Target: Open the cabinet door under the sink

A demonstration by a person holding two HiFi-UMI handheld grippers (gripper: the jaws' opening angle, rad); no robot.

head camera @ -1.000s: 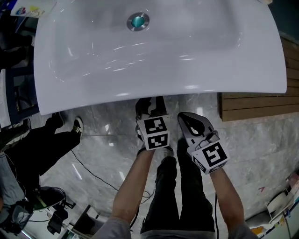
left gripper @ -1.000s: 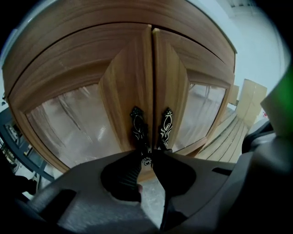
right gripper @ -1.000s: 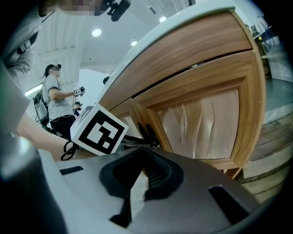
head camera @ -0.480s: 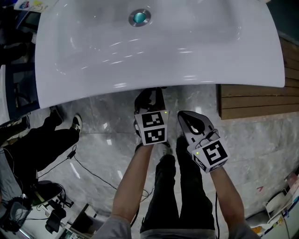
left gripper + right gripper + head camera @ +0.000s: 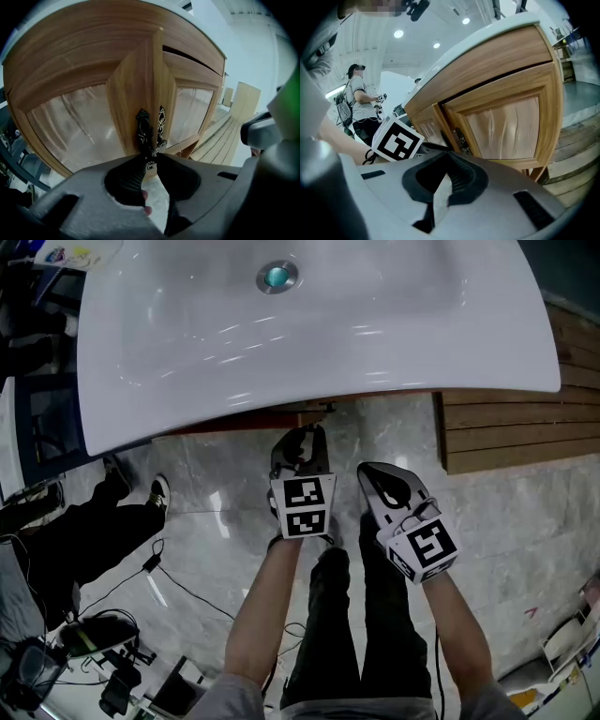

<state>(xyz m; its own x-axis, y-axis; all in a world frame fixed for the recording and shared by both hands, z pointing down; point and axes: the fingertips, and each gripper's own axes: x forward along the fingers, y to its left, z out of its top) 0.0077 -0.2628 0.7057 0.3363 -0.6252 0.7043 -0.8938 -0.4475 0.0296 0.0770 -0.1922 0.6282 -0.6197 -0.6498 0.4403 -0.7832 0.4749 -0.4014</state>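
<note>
Cabinet door [image 5: 133, 89] under the sink [image 5: 375, 343], ajar, straight ahead of my left claw [image 5: 151, 158].
That claw is clenched on the door's dark handle [image 5: 143, 129]; my right claw [image 5: 446, 153] hangs beside it, pinched together, empty.

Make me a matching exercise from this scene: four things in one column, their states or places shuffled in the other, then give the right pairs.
Things
1. left hand-held gripper
2. right hand-held gripper
3. left wooden cabinet door
4. round metal drain

States or places
A. shut, holding nothing
B. standing ajar, its edge out in front of the other door
C. clamped on the ornate black door handle
D. set in the white sink basin

Pairs: 1-C, 2-A, 3-B, 4-D
</note>
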